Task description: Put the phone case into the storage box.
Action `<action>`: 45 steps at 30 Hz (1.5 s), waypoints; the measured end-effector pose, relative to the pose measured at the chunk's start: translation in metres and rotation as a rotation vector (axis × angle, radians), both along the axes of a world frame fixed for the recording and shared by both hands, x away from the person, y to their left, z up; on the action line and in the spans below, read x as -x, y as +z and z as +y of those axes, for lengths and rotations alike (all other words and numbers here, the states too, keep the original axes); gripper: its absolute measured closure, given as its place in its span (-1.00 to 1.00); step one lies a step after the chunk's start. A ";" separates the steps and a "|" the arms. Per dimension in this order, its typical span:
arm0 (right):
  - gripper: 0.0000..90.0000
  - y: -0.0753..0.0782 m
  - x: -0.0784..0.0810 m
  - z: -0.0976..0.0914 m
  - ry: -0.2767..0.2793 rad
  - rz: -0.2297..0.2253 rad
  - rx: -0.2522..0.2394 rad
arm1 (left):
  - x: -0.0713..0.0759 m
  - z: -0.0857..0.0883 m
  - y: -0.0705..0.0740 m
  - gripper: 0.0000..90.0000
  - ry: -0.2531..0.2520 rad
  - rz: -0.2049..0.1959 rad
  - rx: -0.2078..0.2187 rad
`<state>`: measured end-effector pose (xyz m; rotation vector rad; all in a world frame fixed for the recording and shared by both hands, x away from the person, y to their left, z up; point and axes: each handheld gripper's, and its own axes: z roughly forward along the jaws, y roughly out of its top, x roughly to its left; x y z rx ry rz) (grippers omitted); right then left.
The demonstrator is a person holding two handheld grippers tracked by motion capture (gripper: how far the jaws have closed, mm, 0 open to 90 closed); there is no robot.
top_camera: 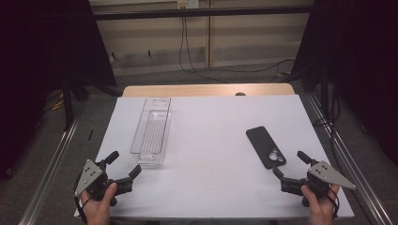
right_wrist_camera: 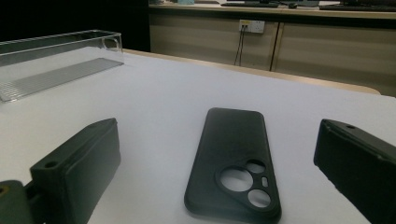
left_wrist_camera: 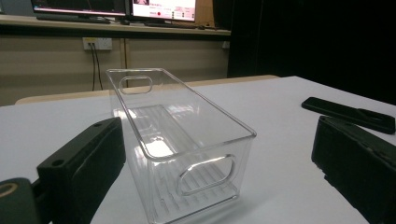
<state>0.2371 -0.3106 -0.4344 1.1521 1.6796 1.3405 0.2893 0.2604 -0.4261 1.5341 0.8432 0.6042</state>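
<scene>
Right gripper view has the right gripper (right_wrist_camera: 219,172) with jaws wide, empty, just short of the phone case (right_wrist_camera: 236,161): light, thin, bendy, so pinch its long edges.

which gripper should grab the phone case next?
Right. The right gripper sits open just short of the black phone case, which lies between its jaws' line of sight. The left gripper faces the clear bin.
</scene>
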 end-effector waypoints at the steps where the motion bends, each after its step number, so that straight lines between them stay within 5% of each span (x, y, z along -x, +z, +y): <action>1: -1.00 0.000 0.000 0.000 0.000 0.000 0.000 | 0.000 0.000 0.000 -0.93 -0.001 -0.001 -0.002; 26: -1.00 -0.001 -0.008 0.007 0.024 0.031 -0.007 | 0.004 0.001 0.000 -0.91 -0.019 0.032 0.004; 45: -0.95 0.011 -0.053 0.005 0.033 0.070 -0.006 | 0.000 0.006 -0.001 -0.92 -0.001 0.041 0.000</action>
